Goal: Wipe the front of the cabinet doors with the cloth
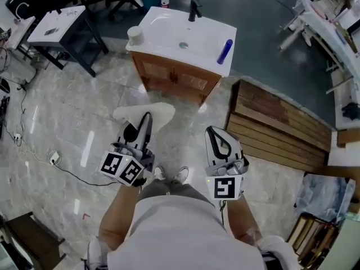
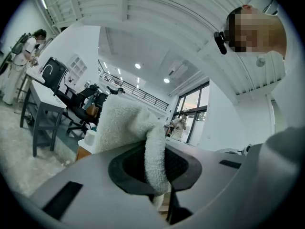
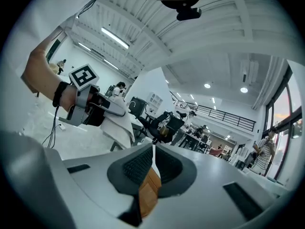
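Observation:
The wooden cabinet (image 1: 175, 80) with two doors under a white sink top (image 1: 183, 35) stands on the floor ahead of me, a step beyond both grippers. My left gripper (image 1: 145, 120) is shut on a white fluffy cloth (image 1: 147, 114), which spreads out past its tip. In the left gripper view the cloth (image 2: 138, 137) is pinched between the jaws of the left gripper (image 2: 155, 166) and hides most of the cabinet. My right gripper (image 1: 214, 133) is held beside it, shut and empty. In the right gripper view a strip of cabinet wood (image 3: 148, 194) shows through the slit of the right gripper (image 3: 152, 163).
On the sink top stand a white cup (image 1: 135, 34), a blue bottle (image 1: 225, 50) and a black tap (image 1: 194, 10). A slatted wooden platform (image 1: 275, 125) lies at the right. A dark table (image 1: 59, 30) is at the left, with a cable (image 1: 56, 161) across the floor.

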`<act>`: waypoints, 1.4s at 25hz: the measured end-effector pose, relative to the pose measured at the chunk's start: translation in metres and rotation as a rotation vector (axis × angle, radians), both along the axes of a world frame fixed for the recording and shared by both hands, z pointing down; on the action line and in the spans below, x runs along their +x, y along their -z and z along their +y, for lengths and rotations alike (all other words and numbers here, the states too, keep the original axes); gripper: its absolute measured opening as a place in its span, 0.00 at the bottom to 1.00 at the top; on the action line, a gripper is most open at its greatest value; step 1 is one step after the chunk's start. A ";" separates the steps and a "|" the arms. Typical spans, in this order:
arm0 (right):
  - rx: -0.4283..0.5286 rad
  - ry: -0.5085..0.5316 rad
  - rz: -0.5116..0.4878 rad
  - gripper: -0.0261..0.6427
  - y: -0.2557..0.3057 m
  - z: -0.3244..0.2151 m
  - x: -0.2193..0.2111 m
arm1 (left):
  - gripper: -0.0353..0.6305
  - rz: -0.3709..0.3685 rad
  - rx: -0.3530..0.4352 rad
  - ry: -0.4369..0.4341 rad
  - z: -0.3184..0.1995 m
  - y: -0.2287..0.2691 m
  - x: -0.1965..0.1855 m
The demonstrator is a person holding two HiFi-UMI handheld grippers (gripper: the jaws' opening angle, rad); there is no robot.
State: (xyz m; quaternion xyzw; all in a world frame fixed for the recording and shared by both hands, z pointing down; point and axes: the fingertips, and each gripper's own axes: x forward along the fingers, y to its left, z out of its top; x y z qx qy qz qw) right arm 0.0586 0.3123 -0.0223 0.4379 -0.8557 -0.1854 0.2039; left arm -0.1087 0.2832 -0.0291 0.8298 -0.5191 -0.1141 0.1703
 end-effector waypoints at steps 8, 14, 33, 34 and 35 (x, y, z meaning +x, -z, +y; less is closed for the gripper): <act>-0.037 0.035 0.009 0.11 -0.021 -0.013 0.004 | 0.14 -0.010 0.007 0.085 -0.013 -0.006 -0.018; -0.026 0.028 0.028 0.11 -0.027 -0.050 -0.012 | 0.14 0.018 -0.026 0.079 -0.060 -0.032 -0.037; -0.061 -0.076 0.106 0.11 -0.024 -0.246 -0.087 | 0.14 0.055 -0.121 -0.134 -0.266 -0.084 -0.061; -0.060 -0.079 0.102 0.11 -0.023 -0.251 -0.083 | 0.14 0.050 -0.120 -0.137 -0.271 -0.089 -0.057; -0.060 -0.082 0.095 0.11 -0.024 -0.255 -0.079 | 0.14 0.046 -0.120 -0.133 -0.275 -0.095 -0.054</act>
